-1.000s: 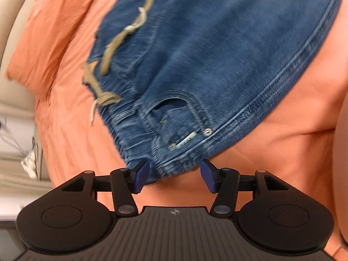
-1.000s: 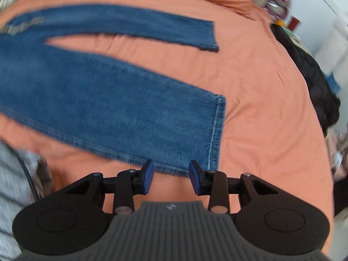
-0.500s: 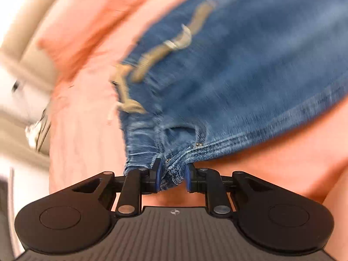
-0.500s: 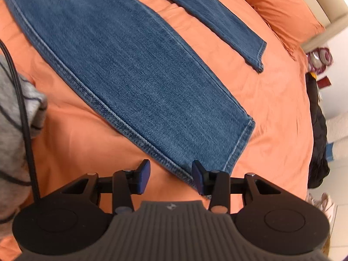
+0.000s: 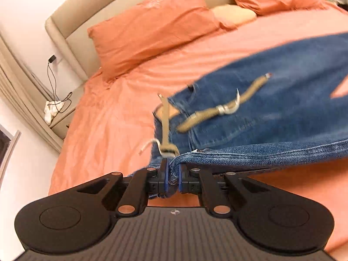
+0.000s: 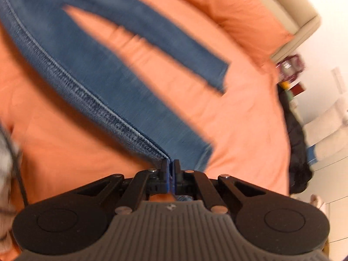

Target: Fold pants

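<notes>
Blue jeans point(image 5: 282, 113) with a tan drawstring point(image 5: 208, 114) lie across the orange bed sheet point(image 5: 104, 126). My left gripper point(image 5: 172, 174) is closing on the waistband corner, and the blue pads press the denim, which is lifted off the sheet. In the right wrist view the jeans point(image 6: 104, 82) stretch away to the upper left, the far leg point(image 6: 174, 50) lying flat. My right gripper point(image 6: 171, 171) is shut on the hem corner of the near leg, where its side seam ends.
Orange pillows point(image 5: 152, 34) rest against a beige headboard point(image 5: 71, 30). A nightstand with a cable point(image 5: 58, 108) stands left of the bed. Dark clothing point(image 6: 298, 134) lies off the bed's right edge. A grey sleeve point(image 6: 6, 158) shows at the left.
My left gripper closed on the waistband corner, lifted it and rolled. My right gripper closed on the hem corner of the near leg.
</notes>
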